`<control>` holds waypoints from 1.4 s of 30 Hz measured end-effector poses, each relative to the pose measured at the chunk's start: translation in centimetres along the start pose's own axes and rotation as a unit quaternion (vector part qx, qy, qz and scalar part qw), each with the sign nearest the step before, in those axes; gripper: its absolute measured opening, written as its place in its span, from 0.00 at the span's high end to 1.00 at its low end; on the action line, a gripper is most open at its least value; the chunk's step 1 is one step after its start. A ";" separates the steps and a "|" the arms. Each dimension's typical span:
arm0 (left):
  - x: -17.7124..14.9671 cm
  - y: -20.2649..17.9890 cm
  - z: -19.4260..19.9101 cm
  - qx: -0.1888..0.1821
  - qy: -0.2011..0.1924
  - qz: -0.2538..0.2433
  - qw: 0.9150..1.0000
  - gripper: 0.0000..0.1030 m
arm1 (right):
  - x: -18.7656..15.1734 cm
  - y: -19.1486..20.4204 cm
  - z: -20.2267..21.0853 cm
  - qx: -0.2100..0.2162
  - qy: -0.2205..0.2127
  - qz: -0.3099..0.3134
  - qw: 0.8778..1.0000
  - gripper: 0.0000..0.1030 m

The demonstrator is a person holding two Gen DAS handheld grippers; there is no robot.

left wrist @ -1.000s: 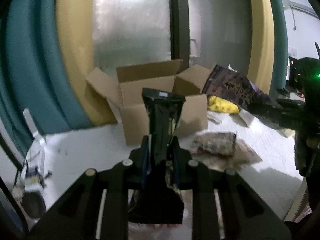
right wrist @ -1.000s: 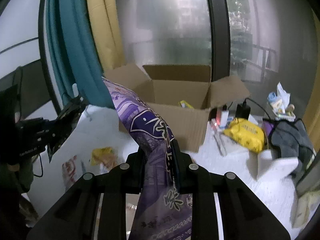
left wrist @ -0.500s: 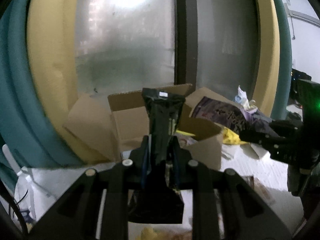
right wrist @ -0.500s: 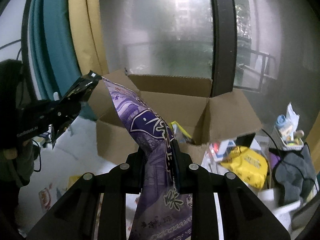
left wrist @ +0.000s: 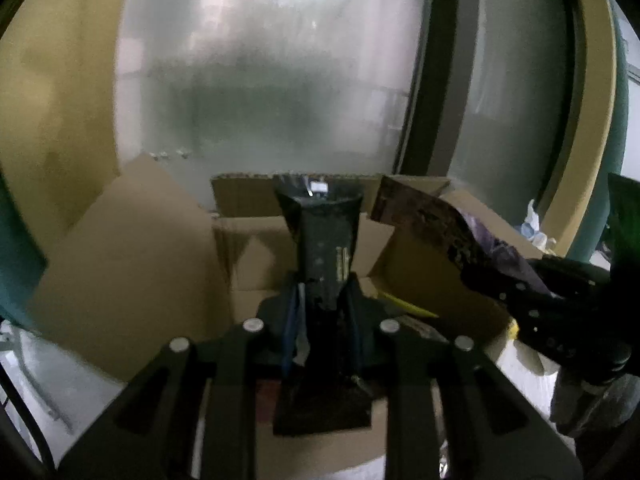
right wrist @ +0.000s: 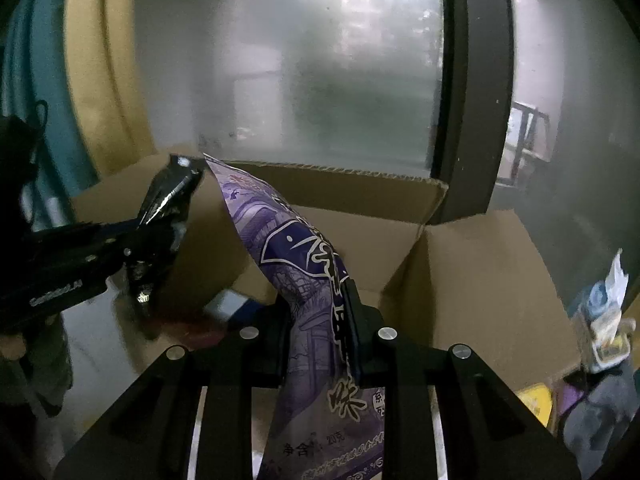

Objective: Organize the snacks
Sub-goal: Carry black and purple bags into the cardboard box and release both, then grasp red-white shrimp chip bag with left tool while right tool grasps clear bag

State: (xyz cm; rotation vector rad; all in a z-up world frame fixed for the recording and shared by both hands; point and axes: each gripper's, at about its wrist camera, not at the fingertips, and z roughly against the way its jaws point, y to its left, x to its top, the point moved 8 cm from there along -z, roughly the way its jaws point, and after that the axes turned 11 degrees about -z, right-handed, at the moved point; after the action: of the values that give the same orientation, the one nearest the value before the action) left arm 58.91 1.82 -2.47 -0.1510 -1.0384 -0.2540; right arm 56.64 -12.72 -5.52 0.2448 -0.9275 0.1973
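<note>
Now that both reach over the cardboard box [right wrist: 472,280], each hand-held gripper grips its packet, the left's jaws just loosening.

A white bench [right wrist: 96,344] at lower left carries an open cardboard box [right wrist: 472,280] across the frame's middle.

**Both grippers angled down, jaws narrow**

The left black two-finger gripper [left wrist: 322,300] points forward and slightly downward; its jaws have just been opening a little, with a dark glossy snack pouch [left wrist: 326,248] standing upright between them, the pads close against its sides. The right black two-finger gripper [right wrist: 316,312] tilts downward too, its jaws clamped on a purple printed snack bag [right wrist: 304,264] that leans up to the left.
</note>
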 end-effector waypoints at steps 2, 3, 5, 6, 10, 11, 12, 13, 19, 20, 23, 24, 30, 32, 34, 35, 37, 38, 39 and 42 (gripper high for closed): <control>0.3 0.5 -0.6 0.007 -0.002 0.007 1.000 0.68 | 0.6 -0.3 -1.1 -0.010 0.000 -0.003 1.000 0.76; 0.4 0.6 -0.7 0.010 -0.004 0.010 1.000 0.54 | 0.9 -0.5 -1.5 -0.017 0.000 -0.003 1.000 0.75; 0.6 0.8 -0.7 0.008 -0.006 0.013 1.000 0.38 | 1.4 -1.0 -2.5 -0.027 0.002 -0.010 1.000 0.69; 0.6 0.8 -0.6 0.009 -0.006 0.015 1.000 0.31 | 1.7 -1.2 -3.1 -0.025 0.006 -0.014 1.000 0.62; 0.6 0.6 0.4 0.018 -0.009 0.013 1.000 0.28 | 2.7 -1.4 -3.0 -0.029 -0.002 -0.027 0.999 0.31; 0.6 0.5 0.8 0.019 -0.009 0.012 1.000 0.28 | 2.8 -1.4 -2.6 -0.026 -0.006 -0.027 0.999 0.31; 0.5 0.3 1.3 0.022 -0.011 0.012 1.000 0.28 | 3.0 -1.3 -2.1 -0.024 -0.010 -0.026 0.999 0.31; 0.6 0.2 1.9 0.024 -0.013 0.010 1.000 0.28 | 3.0 -1.3 -1.4 -0.023 -0.015 -0.026 0.999 0.30; 0.6 -1.7 6.9 0.029 -0.036 -0.005 0.999 0.27 | 2.1 -1.2 4.4 -0.011 -0.033 -0.032 0.999 0.30; 0.6 -2.2 7.7 0.031 -0.040 -0.009 0.999 0.27 | 1.7 -1.1 5.5 -0.009 -0.035 -0.033 0.999 0.30; 0.0 -3.6 10.3 0.033 -0.053 -0.020 0.998 0.27 | 0.5 -0.9 8.9 -0.005 -0.044 -0.033 0.998 0.30; -0.3 -4.0 11.3 0.035 -0.058 -0.023 0.997 0.26 | 0.2 -0.7 9.7 -0.005 -0.047 -0.033 0.998 0.30; -2.3 -7.6 16.2 0.039 -0.081 -0.037 0.995 0.26 | -2.1 -0.5 14.5 -0.006 -0.059 -0.037 0.998 0.30; -3.1 -8.4 17.4 0.033 -0.080 -0.036 0.996 0.26 | -3.0 -0.6 15.9 -0.004 -0.059 -0.042 0.997 0.30; -4.0 -9.4 18.1 0.027 -0.077 -0.036 0.996 0.25 | -3.8 -0.4 17.3 -0.003 -0.061 -0.042 0.997 0.30; -4.7 -9.8 18.5 0.025 -0.074 -0.036 0.996 0.25 | -4.4 -0.3 18.1 -0.003 -0.061 -0.041 0.997 0.30; -6.2 -10.7 19.2 0.019 -0.066 -0.036 0.997 0.25 | -5.7 -0.1 19.6 -0.001 -0.061 -0.041 0.997 0.30; -7.1 -11.0 19.7 0.016 -0.062 -0.035 0.997 0.25 | -6.4 0.0 20.2 0.000 -0.060 -0.042 0.997 0.30; -7.9 -11.2 20.0 0.014 -0.059 -0.034 0.998 0.25 | -7.1 0.0 20.8 0.001 -0.058 -0.044 0.997 0.30; -10.4 -12.2 20.5 0.004 -0.048 -0.032 0.998 0.22 | -9.9 0.0 22.2 0.004 -0.046 -0.051 0.998 0.30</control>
State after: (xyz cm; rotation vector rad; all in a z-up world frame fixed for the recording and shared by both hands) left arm 33.43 -3.45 -1.14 -0.1246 -1.1401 -0.3028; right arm 33.88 -19.84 -0.80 0.3099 -1.0035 0.0956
